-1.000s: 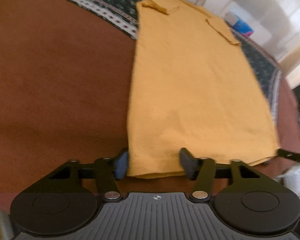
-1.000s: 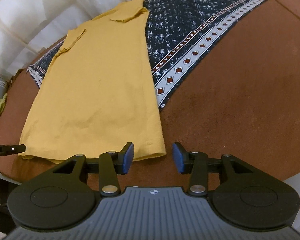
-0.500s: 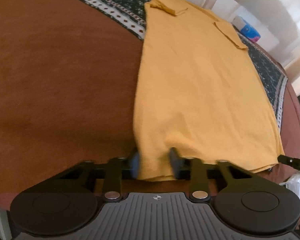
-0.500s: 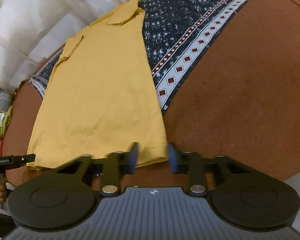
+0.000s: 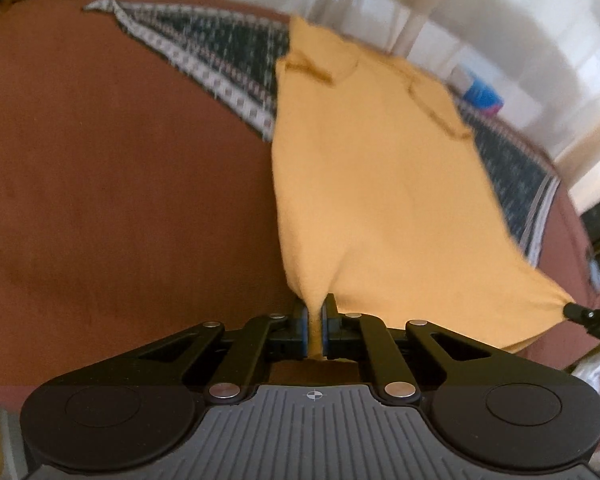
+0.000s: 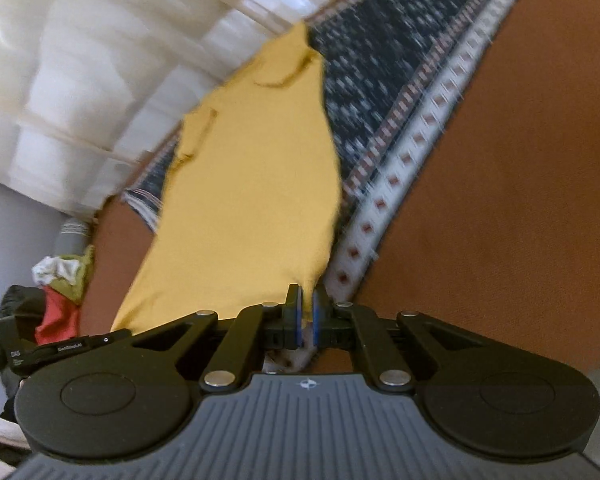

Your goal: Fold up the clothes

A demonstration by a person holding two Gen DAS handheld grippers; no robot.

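Observation:
A yellow short-sleeved shirt lies lengthwise on a brown bed cover, collar end far from me. My left gripper is shut on the near left hem corner, and the cloth bunches into a peak between its pads. The right gripper's tip shows at the right edge, where the other hem corner is drawn to a point. In the right wrist view the shirt runs down to my right gripper, shut with the hem corner at its fingertips. The left gripper shows low on the left.
A dark blue patterned cloth with a white and red border lies under the shirt. White curtains hang behind the bed. A blue packet sits at the far edge. A heap of coloured clothes lies beside the bed.
Both grippers closed from open onto the hem corners and rose. The near hem has come up off the bed cover and pulled taut between them. The right view has tilted.

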